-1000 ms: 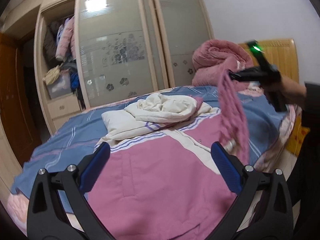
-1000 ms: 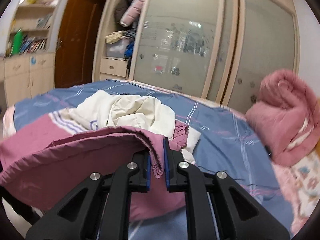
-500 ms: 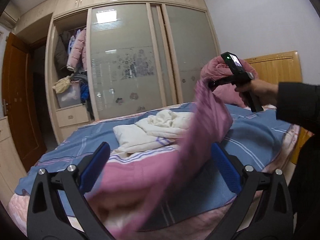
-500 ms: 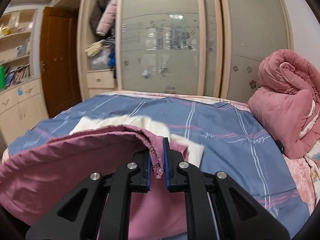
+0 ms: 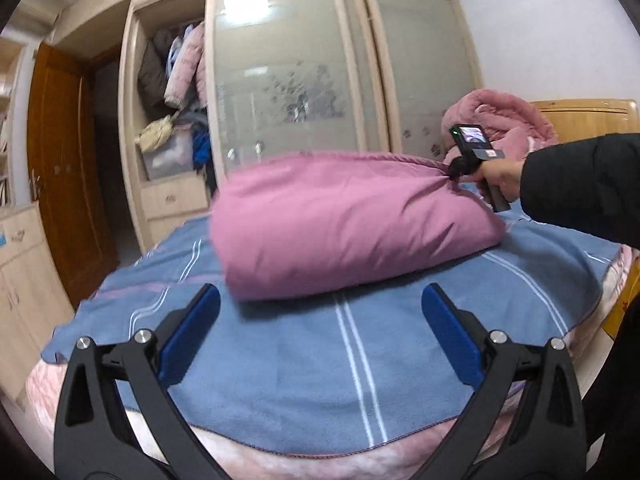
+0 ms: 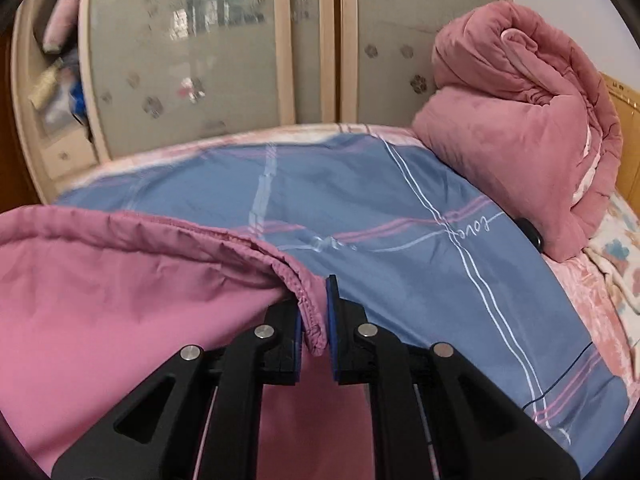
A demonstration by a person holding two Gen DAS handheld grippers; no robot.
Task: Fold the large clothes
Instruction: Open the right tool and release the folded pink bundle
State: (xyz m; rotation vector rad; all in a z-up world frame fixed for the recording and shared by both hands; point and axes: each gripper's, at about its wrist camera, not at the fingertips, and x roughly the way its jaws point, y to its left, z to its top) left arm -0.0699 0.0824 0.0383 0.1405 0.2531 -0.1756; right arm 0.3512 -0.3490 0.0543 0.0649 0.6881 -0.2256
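Note:
A large pink cloth (image 5: 344, 216) billows over the middle of the blue bed cover (image 5: 360, 344), folded over on itself and blurred by motion. My right gripper (image 6: 314, 312) is shut on its ruffled hem (image 6: 308, 304); in the left wrist view this gripper (image 5: 456, 168) holds the cloth's right corner above the bed. My left gripper (image 5: 320, 320) is open and empty, low over the near part of the bed, apart from the cloth. The white garment seen earlier is hidden under the cloth.
A rolled pink quilt (image 6: 520, 120) lies at the head of the bed by the wooden headboard (image 5: 584, 120). A wardrobe with sliding glass doors (image 5: 300, 72) stands behind the bed; its left bay is open with clothes. A wooden door (image 5: 60, 184) is at left.
My right gripper has swung the pink cloth up and across the bed to the far side, covering the white garment. My left gripper stayed open and empty.

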